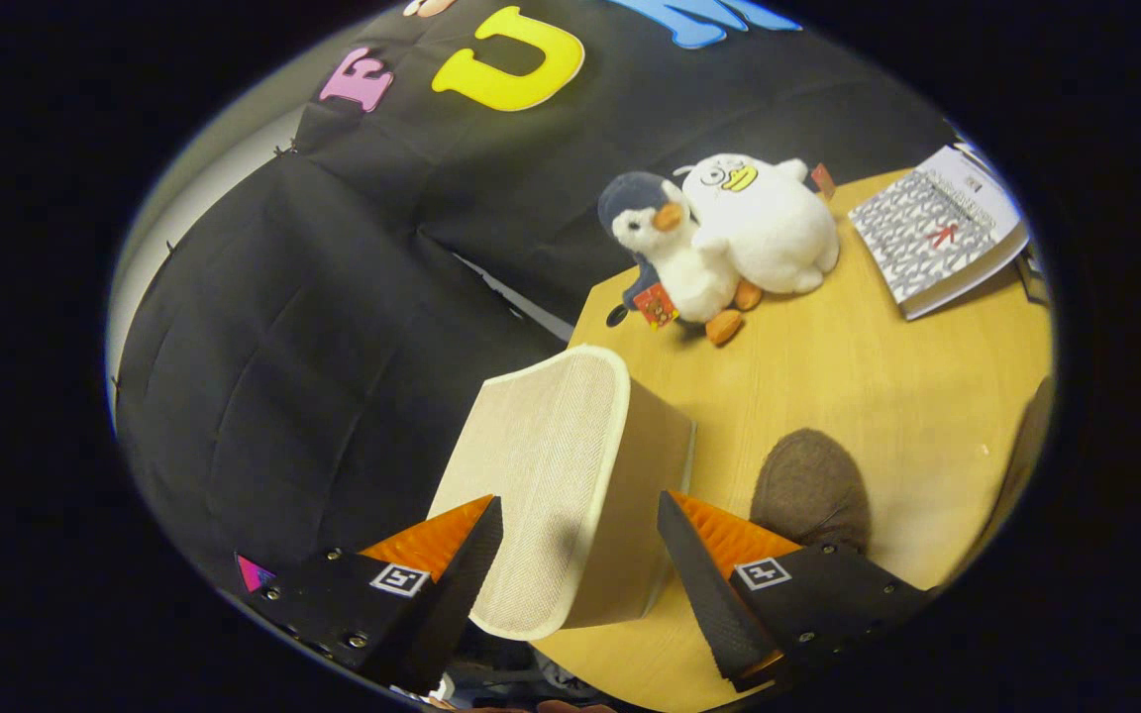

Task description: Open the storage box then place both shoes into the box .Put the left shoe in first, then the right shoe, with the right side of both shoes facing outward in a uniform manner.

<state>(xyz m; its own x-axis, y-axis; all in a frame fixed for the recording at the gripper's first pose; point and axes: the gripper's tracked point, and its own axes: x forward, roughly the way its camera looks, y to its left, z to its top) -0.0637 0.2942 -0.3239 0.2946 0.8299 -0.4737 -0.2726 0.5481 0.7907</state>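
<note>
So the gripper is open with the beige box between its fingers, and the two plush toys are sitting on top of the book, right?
Not quite. In the gripper view the two plush toys sit on the bare wooden table, beside the book, not on it. The rest holds: the gripper is open, and the beige box is between its fingers.

black cloth wall (pixel 333 327) draped behind pale wooden surface (pixel 878 376); sliver of white wall (pixel 224 168) beyond; dim, warm light.
</note>
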